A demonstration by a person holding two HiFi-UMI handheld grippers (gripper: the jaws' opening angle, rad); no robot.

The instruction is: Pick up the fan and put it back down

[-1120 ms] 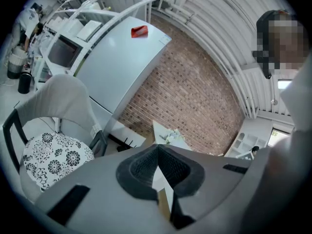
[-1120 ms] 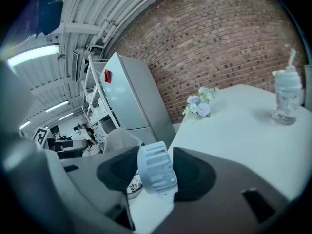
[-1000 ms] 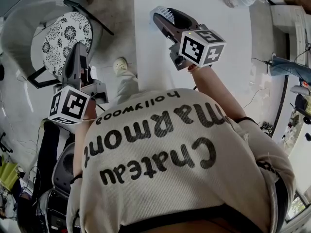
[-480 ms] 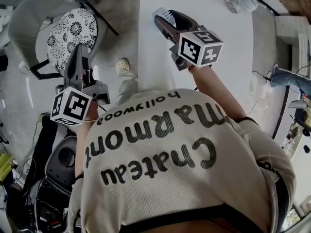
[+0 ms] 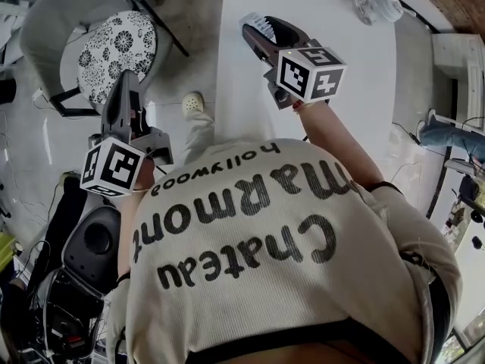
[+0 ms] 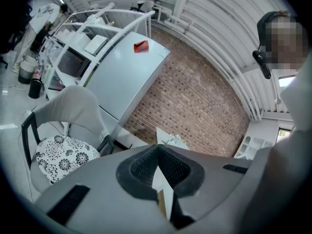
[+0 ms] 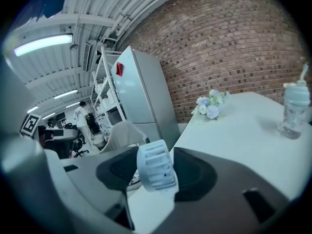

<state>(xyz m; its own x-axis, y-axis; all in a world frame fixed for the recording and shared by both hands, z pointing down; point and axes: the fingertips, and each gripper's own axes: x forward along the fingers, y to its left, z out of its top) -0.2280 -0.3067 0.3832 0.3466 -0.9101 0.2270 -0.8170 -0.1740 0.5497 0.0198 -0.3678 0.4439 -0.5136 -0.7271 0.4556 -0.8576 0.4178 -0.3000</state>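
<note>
A small pale-blue fan (image 5: 261, 24) with a slatted front is clamped between the jaws of my right gripper (image 5: 258, 32), which is shut on it above the near left part of the white table (image 5: 341, 29). The right gripper view has the fan (image 7: 156, 165) upright between the dark pads, with the tabletop (image 7: 243, 130) stretching beyond it. Off the table, over the floor at the left, my left gripper (image 5: 126, 83) points toward a chair. Its jaws (image 6: 157, 149) meet at the tips and hold nothing.
A clear bottle (image 5: 377, 4) stands far back on the table, also in the right gripper view (image 7: 295, 110), with a bunch of flowers (image 7: 210, 105) near the far edge. A flower-print chair (image 5: 114, 48) and a shoe (image 5: 192, 102) sit left of the table. A white fridge (image 6: 126, 77) stands by the brick wall.
My left gripper has drifted slightly up and right in the head view. The right gripper stays in place with the fan still in its jaws.
</note>
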